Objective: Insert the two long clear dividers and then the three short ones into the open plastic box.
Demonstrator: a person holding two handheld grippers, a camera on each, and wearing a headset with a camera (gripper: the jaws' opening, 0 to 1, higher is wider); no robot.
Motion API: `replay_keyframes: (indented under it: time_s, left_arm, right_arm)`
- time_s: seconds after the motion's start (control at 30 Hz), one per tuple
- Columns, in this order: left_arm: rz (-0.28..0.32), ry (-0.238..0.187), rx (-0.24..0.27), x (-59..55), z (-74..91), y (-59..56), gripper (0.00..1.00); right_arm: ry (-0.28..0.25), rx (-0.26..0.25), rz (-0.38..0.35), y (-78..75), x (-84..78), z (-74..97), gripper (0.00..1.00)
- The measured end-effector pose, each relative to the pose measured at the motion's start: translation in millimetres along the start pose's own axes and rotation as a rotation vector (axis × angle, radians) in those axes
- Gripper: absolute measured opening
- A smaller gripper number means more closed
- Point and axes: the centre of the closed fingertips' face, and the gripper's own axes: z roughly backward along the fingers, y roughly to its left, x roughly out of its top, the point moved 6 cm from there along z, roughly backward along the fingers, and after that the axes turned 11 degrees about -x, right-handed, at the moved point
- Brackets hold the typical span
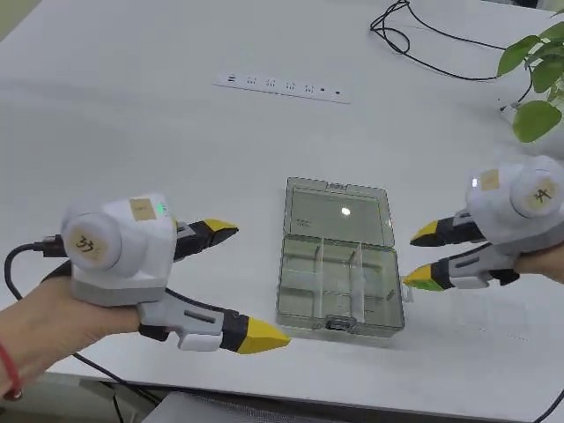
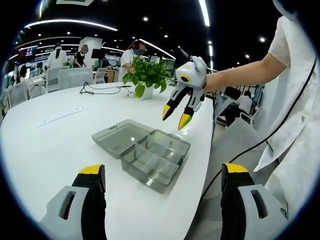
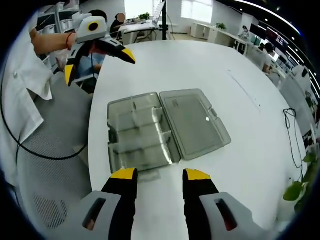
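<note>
The open clear plastic box (image 1: pixel 339 328) lies in the middle of the white table, its lid (image 1: pixel 339 216) folded flat on the far side. Clear dividers (image 1: pixel 355 278) stand in the tray and split it into compartments. I cannot tell how many. A small clear piece (image 3: pixel 149 175) lies flat on the table against the box's right side. My right gripper (image 1: pixel 421 257) hovers open just right of the box, tips over that piece, with nothing between them. My left gripper (image 1: pixel 247 284) is wide open and empty, left of the box near the table's front edge.
A white power strip (image 1: pixel 282 88) lies at the back. A black cable (image 1: pixel 423 40) and a potted plant (image 1: pixel 538 79) are at the far right. The table's front edge (image 1: pixel 352 407) runs close below the box. Office chairs and people stand beyond the table.
</note>
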Motion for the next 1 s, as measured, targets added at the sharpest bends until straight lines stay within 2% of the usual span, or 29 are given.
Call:
replay_keyframes:
  time_s: [0.1,0.13,0.3,0.53,0.83,1.0]
  left_arm:
    - [0.000,0.001,-0.001,0.2,0.1,-0.4,0.98]
    - [0.000,0.003,0.000,0.3,0.2,-0.2,0.98]
    - [-0.001,0.004,0.003,1.1,1.0,1.9,0.99]
    - [0.000,0.009,0.008,1.1,2.8,4.1,0.99]
    - [0.002,0.020,0.012,0.5,4.1,5.9,0.99]
    - [0.004,0.019,0.012,0.9,3.9,6.5,0.99]
  right_arm:
    - [0.036,0.002,-0.005,0.1,-18.2,4.6,0.40]
    - [0.054,0.005,0.001,-3.3,-30.6,5.7,0.40]
    - [0.101,0.019,0.018,-3.1,-51.5,9.0,0.43]
    - [0.167,0.030,0.066,-2.3,-69.9,6.9,0.44]
    - [0.254,0.058,0.145,0.4,-92.1,-3.9,0.45]
    - [0.273,0.061,0.160,-0.5,-98.3,-7.2,0.45]
